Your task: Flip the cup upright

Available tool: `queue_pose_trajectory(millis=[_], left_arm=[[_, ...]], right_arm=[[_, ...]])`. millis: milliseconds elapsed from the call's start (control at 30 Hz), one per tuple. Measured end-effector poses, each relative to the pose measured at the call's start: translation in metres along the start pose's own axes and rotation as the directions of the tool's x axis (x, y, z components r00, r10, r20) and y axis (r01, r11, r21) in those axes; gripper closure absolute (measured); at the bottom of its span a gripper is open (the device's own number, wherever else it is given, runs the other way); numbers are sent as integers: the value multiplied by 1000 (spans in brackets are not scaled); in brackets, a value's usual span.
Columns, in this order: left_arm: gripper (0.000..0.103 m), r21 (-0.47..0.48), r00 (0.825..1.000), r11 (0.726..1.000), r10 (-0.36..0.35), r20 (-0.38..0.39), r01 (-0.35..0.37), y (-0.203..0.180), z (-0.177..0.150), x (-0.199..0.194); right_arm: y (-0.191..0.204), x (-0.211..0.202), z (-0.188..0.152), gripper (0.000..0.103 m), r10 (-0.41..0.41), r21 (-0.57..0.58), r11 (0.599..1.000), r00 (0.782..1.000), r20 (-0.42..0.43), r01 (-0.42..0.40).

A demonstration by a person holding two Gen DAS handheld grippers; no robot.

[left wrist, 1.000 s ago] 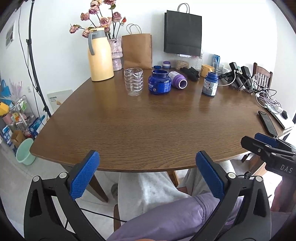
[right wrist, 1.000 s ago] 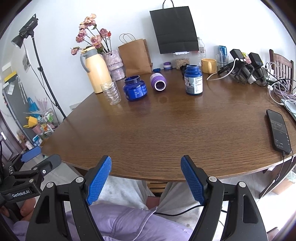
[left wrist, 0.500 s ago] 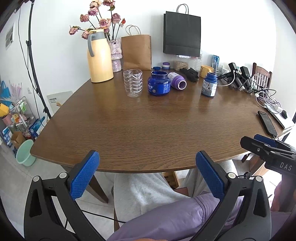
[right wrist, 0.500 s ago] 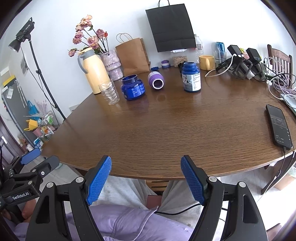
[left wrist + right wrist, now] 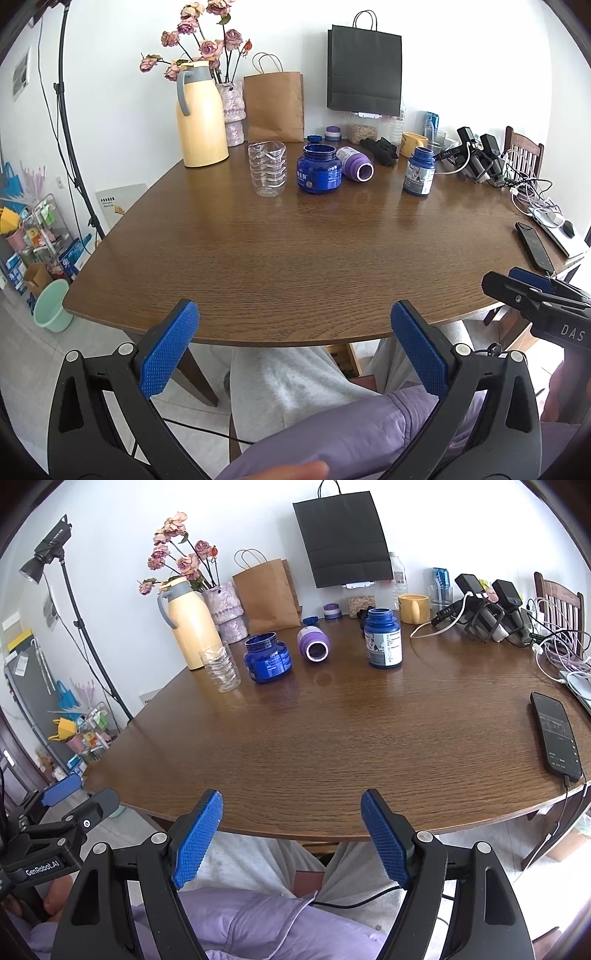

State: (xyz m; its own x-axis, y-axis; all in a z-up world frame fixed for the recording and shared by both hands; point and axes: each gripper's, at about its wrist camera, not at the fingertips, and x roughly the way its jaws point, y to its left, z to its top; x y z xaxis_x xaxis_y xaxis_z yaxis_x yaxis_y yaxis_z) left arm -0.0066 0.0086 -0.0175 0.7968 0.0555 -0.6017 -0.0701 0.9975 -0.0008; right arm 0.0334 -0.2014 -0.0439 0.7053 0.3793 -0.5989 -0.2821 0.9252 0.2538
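A purple cup (image 5: pixel 356 168) (image 5: pixel 314 644) lies on its side at the far side of the brown table (image 5: pixel 295 240), its open mouth facing me. It rests between a wide blue jar (image 5: pixel 318 173) and a taller blue bottle (image 5: pixel 419 171). My left gripper (image 5: pixel 293 314) hangs open at the near table edge, above the person's lap, with nothing between its blue pads. My right gripper (image 5: pixel 291 801) is likewise open and empty at the near edge, far from the cup.
A stack of clear plastic cups (image 5: pixel 267 170) and a yellow thermos jug (image 5: pixel 201 118) stand left of the jar. Paper bags, a vase of flowers and a yellow mug (image 5: pixel 413 607) line the back. A phone (image 5: pixel 556 734), cables and chargers lie at the right.
Both views shift only slightly. Nothing on the table has moved, and both grippers stay open and empty.
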Motion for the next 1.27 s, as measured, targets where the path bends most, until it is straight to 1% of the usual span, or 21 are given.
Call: queue_pose_trajectory(millis=[1067,1200,1267], left_arm=[[0,2,1000,1000,5,1,-5,0,0,0],[0,2,1000,1000,4,-1,-4,0,0,0],[0,8,1000,1000,-7,4,7,-1,-1,-2]], right_arm=[[1,-1,0,22,-5,-2,1000,1000,-6,5],[0,-1,1,22,-5,4,1000,1000,-11,5],[0,-1,1,22,-6,4,1000,1000,-11,6]])
